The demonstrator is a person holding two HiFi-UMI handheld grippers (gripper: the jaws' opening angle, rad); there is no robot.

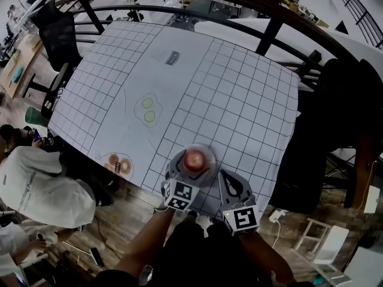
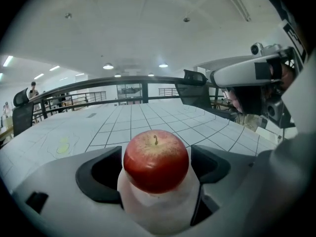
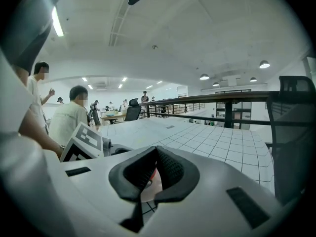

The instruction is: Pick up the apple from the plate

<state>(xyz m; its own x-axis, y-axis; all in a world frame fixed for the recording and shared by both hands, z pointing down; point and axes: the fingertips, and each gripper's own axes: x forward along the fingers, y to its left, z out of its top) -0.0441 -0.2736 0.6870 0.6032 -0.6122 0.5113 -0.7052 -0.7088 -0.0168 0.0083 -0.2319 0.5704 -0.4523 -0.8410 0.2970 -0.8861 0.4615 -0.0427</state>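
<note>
Head view, left gripper (image 1: 191,171): jaws spread wide, one on each side of the plate (image 1: 209,154). Its marker cube (image 1: 181,195) sits at the rear.
Head view, apple (image 1: 194,158): red, upright on the plate, directly between the left gripper's jaws. Plate and apple stand at the near edge of the gridded bench (image 1: 239,100).
Head view, right gripper (image 1: 224,177): jaws drawn together to a point and empty. The tip lies just beside the plate, on the side away from the left gripper. Whether it touches the rim cannot be told.
Left gripper view, left gripper (image 2: 156,168): jaws as wide as they go. The dark pads (image 2: 101,174) stand either side of the apple with a narrow gap on each side, and neither presses on it.
Left gripper view, apple (image 2: 156,159): centred between the jaws, stem up. The skin is glossy deep red, with a yellowish speckled patch round the stem. It rests on the pale plate (image 2: 158,209), which lies low between the jaws.
Right gripper view, right gripper (image 3: 154,153): pads meet at the tips, with nothing clamped.
Right gripper view, apple (image 3: 154,173): only a red sliver shows through the opening behind the closed tips, with the pale plate (image 3: 149,189) under it.
Right gripper view, marker cube (image 3: 84,143): the left gripper's cube, left of the right gripper's jaws.
</note>
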